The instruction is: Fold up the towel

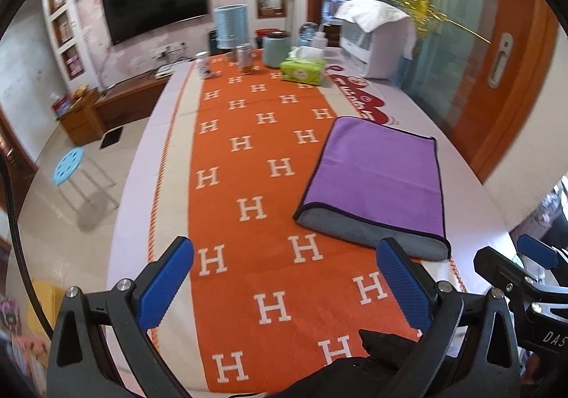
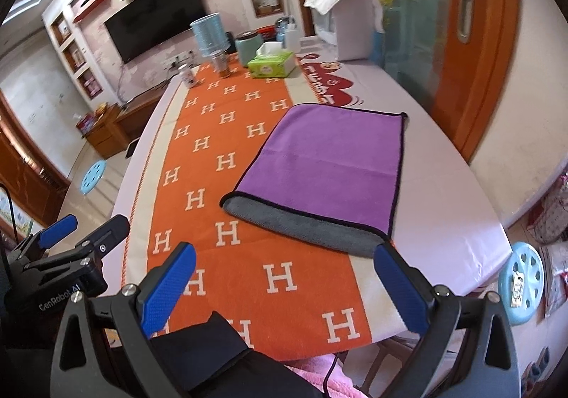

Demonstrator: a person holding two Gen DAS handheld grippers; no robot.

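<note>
A purple towel [image 1: 380, 174] with a grey underside and dark edging lies folded flat on the table, half on the orange runner [image 1: 255, 164]. It also shows in the right wrist view [image 2: 330, 164]. My left gripper [image 1: 284, 277] is open and empty, held above the near end of the runner, short of the towel's rolled near edge. My right gripper [image 2: 284, 277] is open and empty, just short of the towel's near right corner. Each gripper shows at the edge of the other's view, the right one [image 1: 525, 263] and the left one [image 2: 81, 231].
At the table's far end stand a green tissue box [image 1: 303, 70], a teal jar [image 1: 275, 48], a can [image 1: 244, 57], a blue bin [image 1: 230, 25] and a white appliance [image 1: 376, 39]. Blue stools stand beside the table at the left [image 1: 69, 164] and the right [image 2: 522, 282].
</note>
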